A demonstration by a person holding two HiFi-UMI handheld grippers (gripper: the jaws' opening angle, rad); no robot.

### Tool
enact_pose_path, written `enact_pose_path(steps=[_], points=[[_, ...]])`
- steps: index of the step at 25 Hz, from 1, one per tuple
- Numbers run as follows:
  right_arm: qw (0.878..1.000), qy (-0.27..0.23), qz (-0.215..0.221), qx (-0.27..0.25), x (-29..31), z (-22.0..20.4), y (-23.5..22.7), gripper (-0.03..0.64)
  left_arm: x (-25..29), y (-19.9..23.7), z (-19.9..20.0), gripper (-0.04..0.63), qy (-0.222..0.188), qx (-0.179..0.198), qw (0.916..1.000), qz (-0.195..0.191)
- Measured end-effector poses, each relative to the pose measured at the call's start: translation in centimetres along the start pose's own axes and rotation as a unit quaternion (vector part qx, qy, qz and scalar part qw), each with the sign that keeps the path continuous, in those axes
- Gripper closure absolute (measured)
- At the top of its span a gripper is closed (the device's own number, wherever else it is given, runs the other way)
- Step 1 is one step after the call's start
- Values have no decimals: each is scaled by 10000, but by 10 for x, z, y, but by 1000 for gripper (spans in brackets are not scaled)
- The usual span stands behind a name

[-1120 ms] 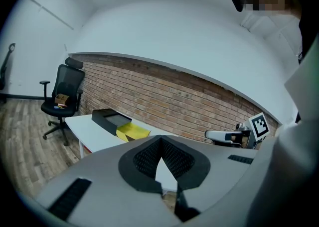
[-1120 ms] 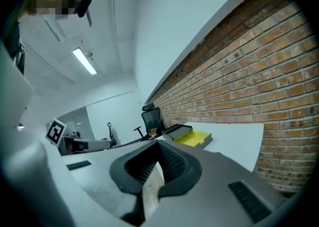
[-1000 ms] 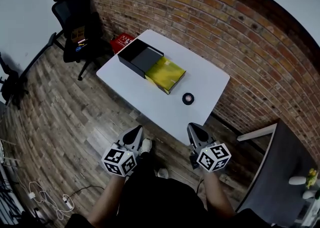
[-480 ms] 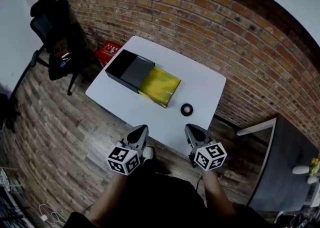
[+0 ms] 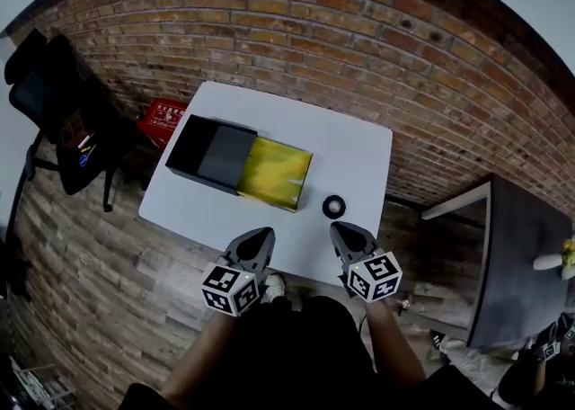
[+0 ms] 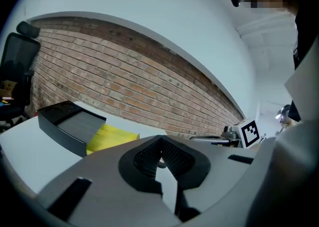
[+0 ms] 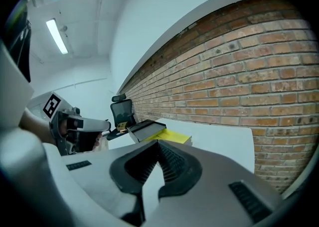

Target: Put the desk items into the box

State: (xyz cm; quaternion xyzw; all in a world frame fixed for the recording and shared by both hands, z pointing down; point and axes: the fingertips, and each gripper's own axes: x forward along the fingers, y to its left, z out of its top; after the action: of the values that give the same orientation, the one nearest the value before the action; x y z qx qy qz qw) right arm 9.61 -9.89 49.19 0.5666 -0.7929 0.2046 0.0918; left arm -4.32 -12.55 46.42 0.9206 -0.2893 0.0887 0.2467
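A white table [image 5: 359,152] carries an open black box [image 5: 208,155], a yellow book [image 5: 274,174] lying against the box's right end, and a small black tape roll [image 5: 333,207] near the front edge. My left gripper [image 5: 260,239] hovers at the table's front edge, below the book, jaws shut and empty. My right gripper [image 5: 341,233] is just this side of the tape roll, also shut on nothing. In the left gripper view the box [image 6: 65,121] and book [image 6: 112,137] lie ahead to the left. The right gripper view shows the box [image 7: 144,127] and book [image 7: 172,136] straight ahead.
A brick wall [image 5: 314,31] runs behind the table. A black office chair [image 5: 54,102] and a red crate [image 5: 163,116] stand at the left on the wood floor. A dark grey table [image 5: 521,255] is at the right.
Both grippers have come forward to the table's front edge, staying shut. The table now sits straight ahead in the head view, with the chair slid off to the left.
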Motion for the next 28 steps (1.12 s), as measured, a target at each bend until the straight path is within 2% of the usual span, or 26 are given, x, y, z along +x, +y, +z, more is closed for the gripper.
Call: enact_pose_path(steps=[6, 15, 24, 28], points=[[9994, 62, -331, 73, 12, -3, -9, 597, 24, 8, 1, 589, 264, 156, 9990, -334], [9967, 409, -688, 103, 24, -31, -48, 597, 61, 0, -19, 589, 619, 61, 9964, -572], [9908, 1176, -552, -388, 58, -70, -88, 594, 96, 8, -36, 589, 892, -32, 9954, -355], [9873, 1443, -399, -526, 70, -80, -96, 589, 111, 6, -45, 589, 1046, -100, 9934, -464]])
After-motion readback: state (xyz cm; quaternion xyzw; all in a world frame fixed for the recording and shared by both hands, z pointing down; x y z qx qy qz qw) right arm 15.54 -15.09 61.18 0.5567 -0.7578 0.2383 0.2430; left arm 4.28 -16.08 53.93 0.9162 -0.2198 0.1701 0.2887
